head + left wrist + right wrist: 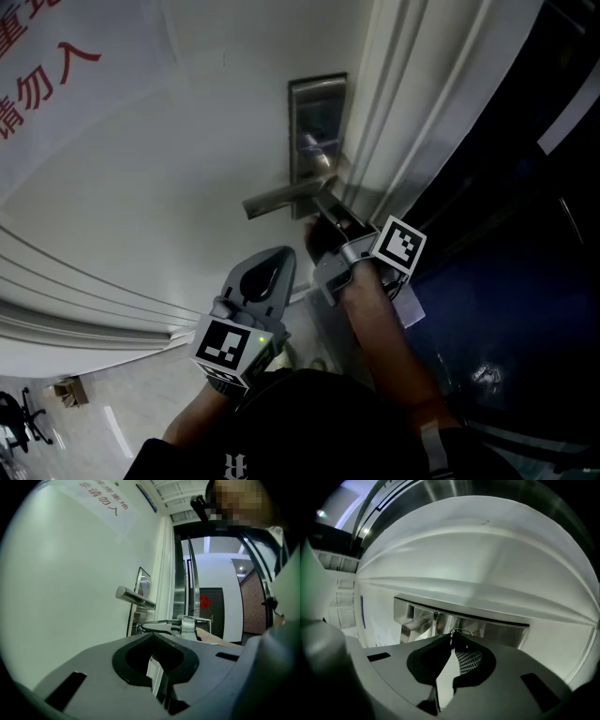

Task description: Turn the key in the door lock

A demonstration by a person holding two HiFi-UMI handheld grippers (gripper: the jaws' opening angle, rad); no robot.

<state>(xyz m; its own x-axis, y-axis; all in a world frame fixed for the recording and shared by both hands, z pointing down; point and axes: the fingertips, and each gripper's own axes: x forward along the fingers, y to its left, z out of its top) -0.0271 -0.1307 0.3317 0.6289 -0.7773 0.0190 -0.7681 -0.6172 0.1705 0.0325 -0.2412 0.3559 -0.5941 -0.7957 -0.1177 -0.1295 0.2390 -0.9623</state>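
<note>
The steel lock plate with its lever handle is fixed to the white door. My right gripper reaches just under the handle, against the plate. In the right gripper view its jaws are pinched together at the tips on the key, whose wire ring shows right before the lock plate. The key's blade is hidden. My left gripper hangs lower and left of the lock, shut with nothing in it. In its view, the handle and the right gripper lie ahead.
The door frame runs along the right of the lock, with a dark glass panel beyond it. A sign with red characters is stuck on the door's upper left. A tiled floor lies below.
</note>
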